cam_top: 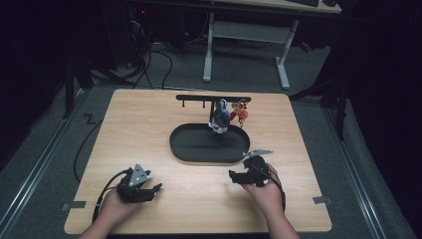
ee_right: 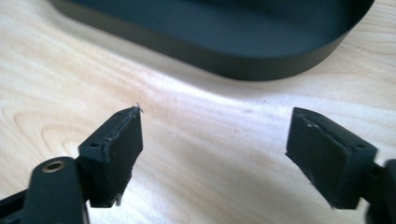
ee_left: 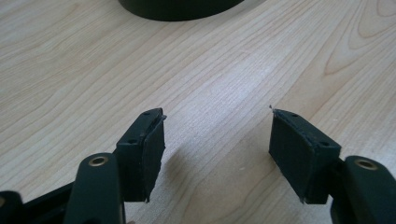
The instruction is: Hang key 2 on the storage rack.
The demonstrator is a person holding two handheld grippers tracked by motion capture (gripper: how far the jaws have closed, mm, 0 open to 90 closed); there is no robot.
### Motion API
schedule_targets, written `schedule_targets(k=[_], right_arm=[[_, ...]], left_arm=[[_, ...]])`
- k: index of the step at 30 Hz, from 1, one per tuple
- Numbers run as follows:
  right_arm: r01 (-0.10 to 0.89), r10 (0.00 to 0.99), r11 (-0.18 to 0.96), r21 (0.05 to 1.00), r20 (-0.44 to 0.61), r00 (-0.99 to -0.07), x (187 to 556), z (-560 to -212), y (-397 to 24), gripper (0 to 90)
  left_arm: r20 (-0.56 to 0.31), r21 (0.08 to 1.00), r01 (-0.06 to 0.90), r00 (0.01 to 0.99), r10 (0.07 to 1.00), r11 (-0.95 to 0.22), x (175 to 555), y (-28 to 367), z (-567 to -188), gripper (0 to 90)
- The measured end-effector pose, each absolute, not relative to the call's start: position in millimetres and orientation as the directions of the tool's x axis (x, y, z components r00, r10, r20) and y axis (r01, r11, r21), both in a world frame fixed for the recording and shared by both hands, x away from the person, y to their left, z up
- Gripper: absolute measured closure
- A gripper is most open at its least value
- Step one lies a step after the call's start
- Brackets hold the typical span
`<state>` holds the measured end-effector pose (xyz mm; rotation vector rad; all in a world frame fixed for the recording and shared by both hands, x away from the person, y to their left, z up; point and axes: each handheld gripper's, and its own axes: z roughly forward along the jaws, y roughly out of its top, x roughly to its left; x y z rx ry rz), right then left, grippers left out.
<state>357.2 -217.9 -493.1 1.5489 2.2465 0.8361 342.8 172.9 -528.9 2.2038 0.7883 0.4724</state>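
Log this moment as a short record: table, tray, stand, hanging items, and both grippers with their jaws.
table: light wood table top, bare near the hands
tray: black oval tray at the middle, nothing clearly lying in it
stand: black T-shaped hook stand rising from the tray's far side
hanging items: grey keychain bundle and a red-orange charm on the stand's right half
left gripper: near front left edge, jaws open, nothing between them
right gripper: just in front of the tray's right end, jaws open, nothing between them
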Motion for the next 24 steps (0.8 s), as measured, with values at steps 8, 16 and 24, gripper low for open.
schedule_targets(k=[8, 16, 24], right_arm=[[0.648, 0.925, 0.207, 0.733, 0.068, -0.373, 308, -525, -234, 15.2], [0.641, 0.934, 0.126, 0.757, 0.127, -0.334, 291, -527, -248, 15.5], [0.637, 0.94, 0.117, 0.762, 0.122, -0.319, 296, -529, -250, 15.6]], left_arm=[[0.043, 0.778, 0.39, 0.75, 0.66, -0.494, 337, 173, -523, 35.8], [0.021, 0.798, 0.381, 0.757, 0.653, -0.467, 329, 168, -519, 35.5], [0.032, 0.793, 0.373, 0.764, 0.645, -0.481, 327, 169, -520, 34.2]])
